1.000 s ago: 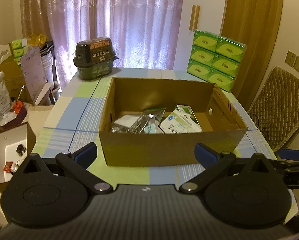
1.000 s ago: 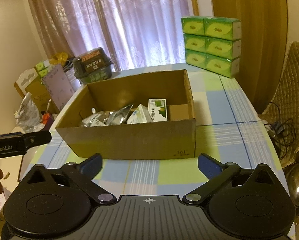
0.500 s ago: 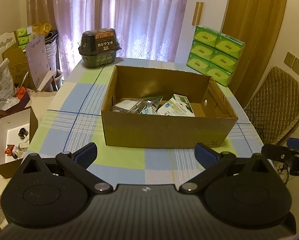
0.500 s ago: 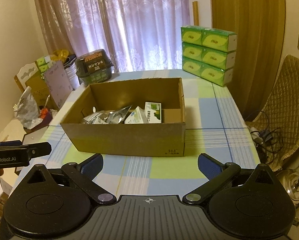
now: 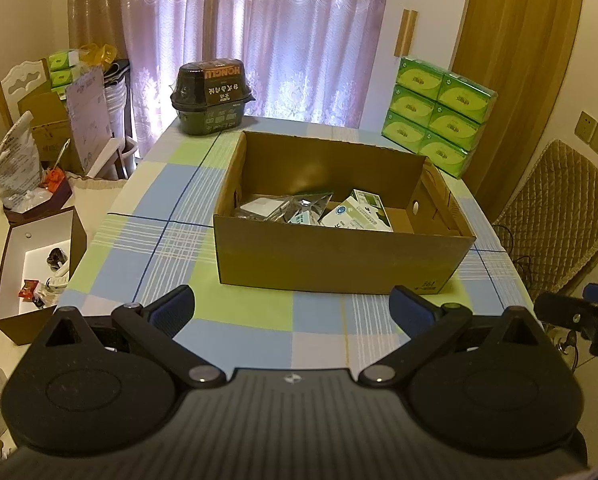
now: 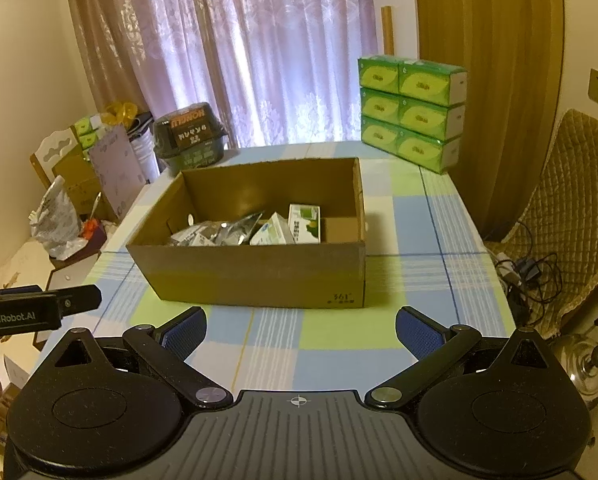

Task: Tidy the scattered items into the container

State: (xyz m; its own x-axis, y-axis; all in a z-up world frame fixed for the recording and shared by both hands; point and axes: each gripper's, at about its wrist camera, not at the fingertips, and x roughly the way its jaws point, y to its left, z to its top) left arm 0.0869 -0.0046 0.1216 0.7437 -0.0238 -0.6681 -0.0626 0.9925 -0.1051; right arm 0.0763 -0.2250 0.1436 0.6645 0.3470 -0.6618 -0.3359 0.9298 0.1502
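Cardboard box (image 5: 339, 260) mid-table, bare checked cloth (image 5: 179, 240) on every side.

**Box at the table's middle, goods inside**

The cardboard box (image 5: 339, 256) stands on the table (image 5: 171, 240), with cartons (image 5: 359, 216) and foil packets (image 5: 295, 210) lying inside it. Behind it to the left sits a lidded container (image 5: 211, 96); behind to the right, stacked tissue packs (image 5: 439, 116). A chair (image 5: 559, 216) stands right of the table, and an open box (image 5: 31, 264) sits on the floor to the left.

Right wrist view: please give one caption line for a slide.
Open right claw faces a cardboard box holding packets on a checked tablecloth.
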